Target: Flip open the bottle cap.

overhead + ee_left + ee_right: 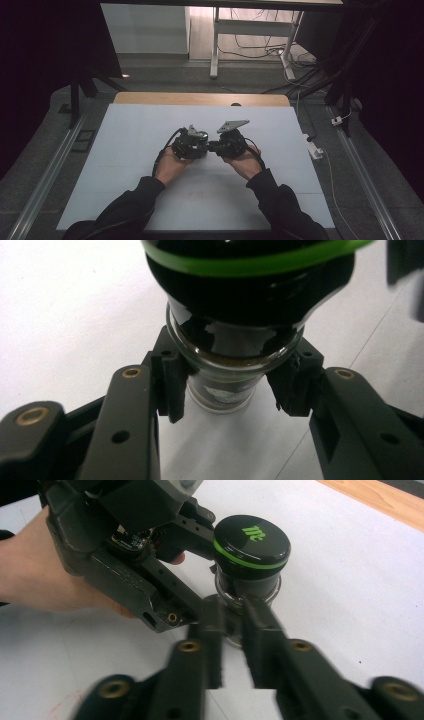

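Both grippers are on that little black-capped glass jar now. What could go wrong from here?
1. The left gripper clamps only the smooth glass jar under its black cap; twisting could make it slip.
2. The right gripper is shut low on the glass, not on the cap, and close to the left's jaws, so they may collide.

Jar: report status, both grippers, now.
Left gripper shut on jar, below its black lid. Right gripper closed at the jar's base; grip unclear. Nothing in the way on the table.
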`<state>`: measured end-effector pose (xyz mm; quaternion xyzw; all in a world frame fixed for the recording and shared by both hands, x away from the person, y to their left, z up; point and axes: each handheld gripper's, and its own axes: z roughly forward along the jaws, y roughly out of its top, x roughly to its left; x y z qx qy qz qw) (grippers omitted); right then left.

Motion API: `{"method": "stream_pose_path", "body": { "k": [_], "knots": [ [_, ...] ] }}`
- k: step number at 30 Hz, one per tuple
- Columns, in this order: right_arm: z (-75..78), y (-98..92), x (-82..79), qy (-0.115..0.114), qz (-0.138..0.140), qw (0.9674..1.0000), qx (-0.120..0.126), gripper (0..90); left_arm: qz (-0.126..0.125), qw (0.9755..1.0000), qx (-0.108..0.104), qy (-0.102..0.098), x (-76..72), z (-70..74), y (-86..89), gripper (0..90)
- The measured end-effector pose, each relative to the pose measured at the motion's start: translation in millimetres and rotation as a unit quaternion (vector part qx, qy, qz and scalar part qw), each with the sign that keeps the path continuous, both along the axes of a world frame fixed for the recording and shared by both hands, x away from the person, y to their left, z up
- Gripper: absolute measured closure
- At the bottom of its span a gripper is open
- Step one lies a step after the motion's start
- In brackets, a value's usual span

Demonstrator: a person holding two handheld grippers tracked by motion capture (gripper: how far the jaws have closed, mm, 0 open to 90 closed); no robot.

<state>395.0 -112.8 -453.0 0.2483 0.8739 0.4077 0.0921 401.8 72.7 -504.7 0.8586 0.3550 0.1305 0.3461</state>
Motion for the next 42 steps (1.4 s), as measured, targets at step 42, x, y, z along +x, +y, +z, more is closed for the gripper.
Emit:
{"method": "stream_pose_path", "body": {
  "k": [42],
  "knots": [
    [5.8, 10.7, 6.5, -0.001, -0.006, 0.9998, 0.020, 89.9, 0.002, 1.0000, 0.000, 0.001, -0.1, -0.1, -0.4, 54.1]
  ]
}}
